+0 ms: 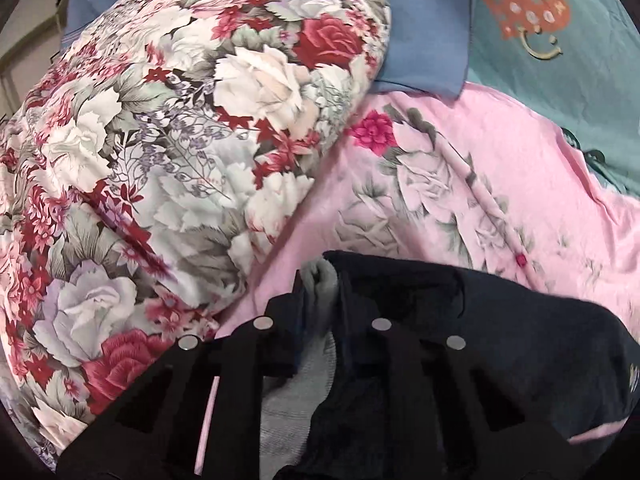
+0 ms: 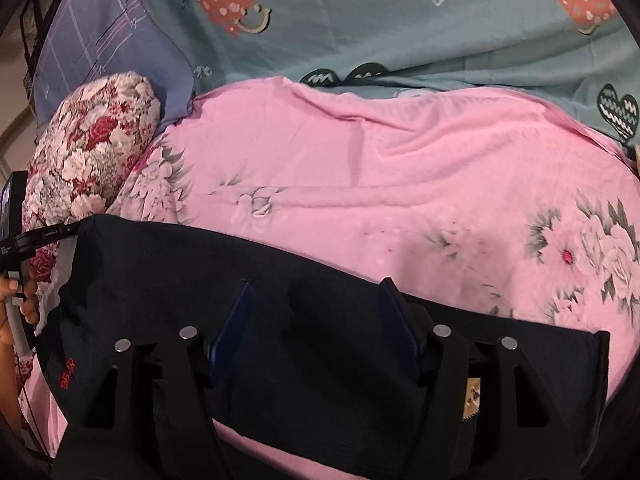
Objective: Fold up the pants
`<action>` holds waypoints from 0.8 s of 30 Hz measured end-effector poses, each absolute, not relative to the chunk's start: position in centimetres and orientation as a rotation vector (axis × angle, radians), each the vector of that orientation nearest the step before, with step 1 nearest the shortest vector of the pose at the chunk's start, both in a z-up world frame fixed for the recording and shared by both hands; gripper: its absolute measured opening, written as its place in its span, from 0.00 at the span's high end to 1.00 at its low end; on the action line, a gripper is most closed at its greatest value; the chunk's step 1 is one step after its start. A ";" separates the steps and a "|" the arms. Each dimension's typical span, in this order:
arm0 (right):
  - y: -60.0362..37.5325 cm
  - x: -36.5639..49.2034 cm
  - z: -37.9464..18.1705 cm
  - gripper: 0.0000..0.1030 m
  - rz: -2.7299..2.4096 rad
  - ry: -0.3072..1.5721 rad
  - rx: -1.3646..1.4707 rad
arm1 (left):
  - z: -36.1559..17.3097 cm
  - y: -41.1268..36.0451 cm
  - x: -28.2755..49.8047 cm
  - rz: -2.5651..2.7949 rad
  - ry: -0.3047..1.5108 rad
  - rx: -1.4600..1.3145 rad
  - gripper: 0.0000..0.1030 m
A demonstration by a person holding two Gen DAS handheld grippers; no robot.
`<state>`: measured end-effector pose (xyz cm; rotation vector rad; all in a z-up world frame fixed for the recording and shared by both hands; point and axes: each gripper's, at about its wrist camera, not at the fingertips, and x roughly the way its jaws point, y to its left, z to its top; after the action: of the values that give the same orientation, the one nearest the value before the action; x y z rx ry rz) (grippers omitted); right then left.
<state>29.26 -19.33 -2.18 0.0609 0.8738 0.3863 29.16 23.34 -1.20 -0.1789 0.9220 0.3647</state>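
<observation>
Through the left wrist camera I see my left tool (image 1: 320, 300) pinched on the edge of the dark navy fabric pants (image 1: 460, 340), where a strip of their grey inner lining (image 1: 304, 392) shows between the fingers. The pants lie on the pink floral bed sheet (image 1: 500, 168). A big rolled quilt with red and white roses (image 1: 160, 140) fills the left side, just beside the tool. Behind it sit a blue pillow (image 1: 424, 28) and a teal sheet printed with hearts (image 1: 560, 60).

Through the right wrist camera my right tool (image 2: 320, 320) hovers over the folded pants (image 2: 168, 272) with its blue-padded fingers (image 2: 236, 320) spread apart, nothing between them. The pants lie as a wide band across the pink sheet (image 2: 360, 160), with small red lettering (image 2: 67, 374) near their left end. At the far left edge a hand (image 2: 16, 312) grips the other tool's handle. The rose quilt (image 2: 92, 148) and the pillow (image 2: 100, 40) lie beyond.
</observation>
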 end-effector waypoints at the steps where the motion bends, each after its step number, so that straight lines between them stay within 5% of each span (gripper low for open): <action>1: -18.4 30.0 -2.7 0.30 0.392 0.894 0.037 | -1.8 23.4 29.4 0.377 0.944 -0.173 0.84; 5: -13.3 32.0 -3.5 0.25 0.470 0.910 -0.179 | -3.9 23.0 29.5 0.392 0.971 -0.114 0.71; 10: -9.4 34.3 -5.2 0.20 0.501 0.928 -0.408 | -3.8 23.7 28.2 0.347 0.967 -0.173 0.66; 12: -9.3 34.8 -5.4 0.34 0.545 0.938 -0.378 | -4.0 24.3 27.7 0.334 0.966 -0.203 0.66; 14: -9.6 35.0 -4.9 0.92 0.638 0.988 -0.296 | -4.2 24.5 27.5 0.328 0.969 -0.209 0.69; 20: -10.5 31.2 -0.5 0.94 0.687 0.908 -0.274 | -2.8 23.1 28.8 0.301 0.959 -0.173 0.90; 24: -13.1 25.2 4.9 0.94 0.730 0.779 -0.268 | 0.6 23.4 26.5 0.248 0.930 -0.229 0.91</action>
<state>25.16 -13.14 4.85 -0.2681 0.7788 0.7298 26.45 23.36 0.61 -0.2288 0.9298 0.2480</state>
